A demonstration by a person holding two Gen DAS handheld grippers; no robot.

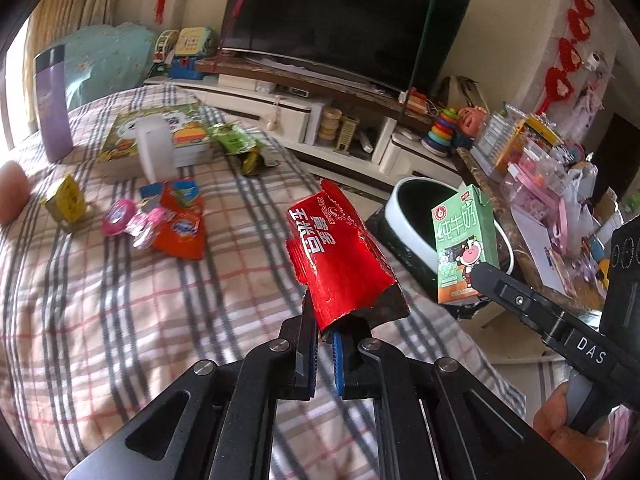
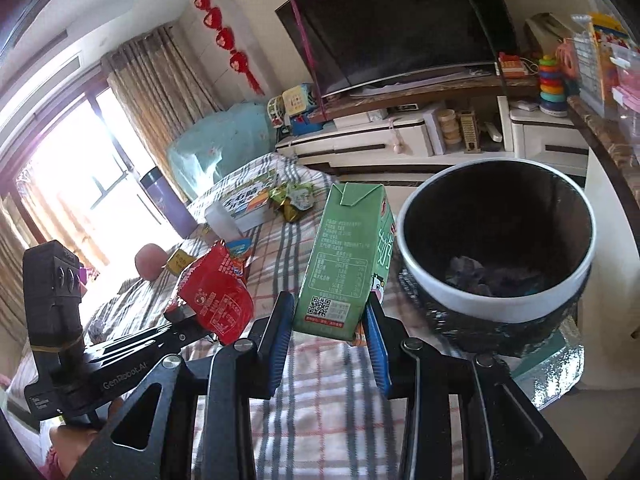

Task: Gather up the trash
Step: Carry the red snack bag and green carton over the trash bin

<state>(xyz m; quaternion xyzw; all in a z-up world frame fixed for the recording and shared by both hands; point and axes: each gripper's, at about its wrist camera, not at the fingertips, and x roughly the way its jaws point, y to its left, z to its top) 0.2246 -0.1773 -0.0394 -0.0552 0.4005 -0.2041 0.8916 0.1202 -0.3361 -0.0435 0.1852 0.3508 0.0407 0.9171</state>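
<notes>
My left gripper is shut on a red snack wrapper and holds it above the checked bedcover; the wrapper also shows in the right wrist view. My right gripper is shut on a green milk carton, held upright just left of the trash bin. The carton and bin also show in the left wrist view. The bin has a white rim, a black liner and some dark trash at its bottom.
On the bed lie an orange wrapper, pink wrappers, a yellow box, a green wrapper, a book, a white cup and a purple bottle. A TV stand stands behind, a cluttered counter at right.
</notes>
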